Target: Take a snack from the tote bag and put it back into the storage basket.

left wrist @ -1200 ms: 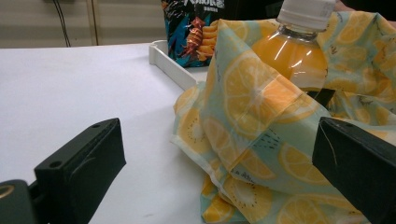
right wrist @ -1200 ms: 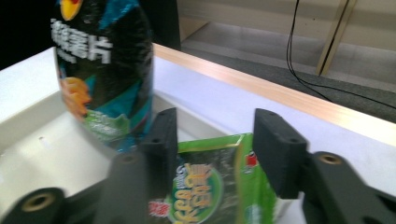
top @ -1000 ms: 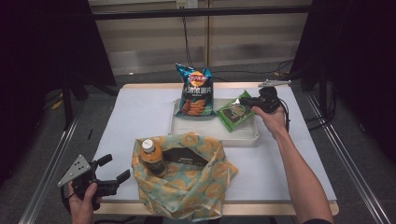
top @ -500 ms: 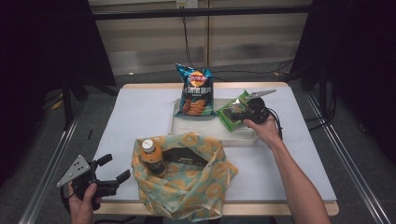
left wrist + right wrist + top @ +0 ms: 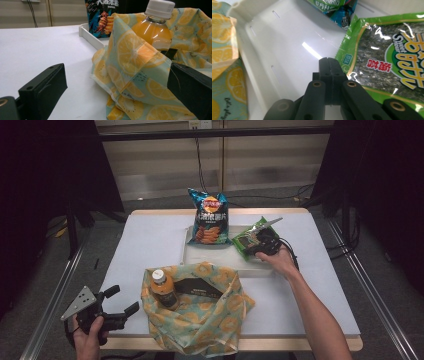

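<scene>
Where green seaweed packet (image 5: 387, 57) reads "Sweet" | right tool (image 5: 329, 65) closed beside it

Black two-jaw grippers here: the left gripper (image 5: 120, 301) wears a grey three-cornered plate, the right gripper (image 5: 329, 61) shows brass-ringed screw holes.

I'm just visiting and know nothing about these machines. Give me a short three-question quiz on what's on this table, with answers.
1. True or false: the right gripper has its jaws closed together.
2. What drink stands inside the fruit-print cloth bag?
3. The green seaweed packet lies: A) in the bag, B) at the white tray, C) on the floor.

Key:
1. True; its tips sit beside the seaweed packet.
2. An orange drink bottle with a white cap.
3. B; the chips bag stands there too.
</scene>
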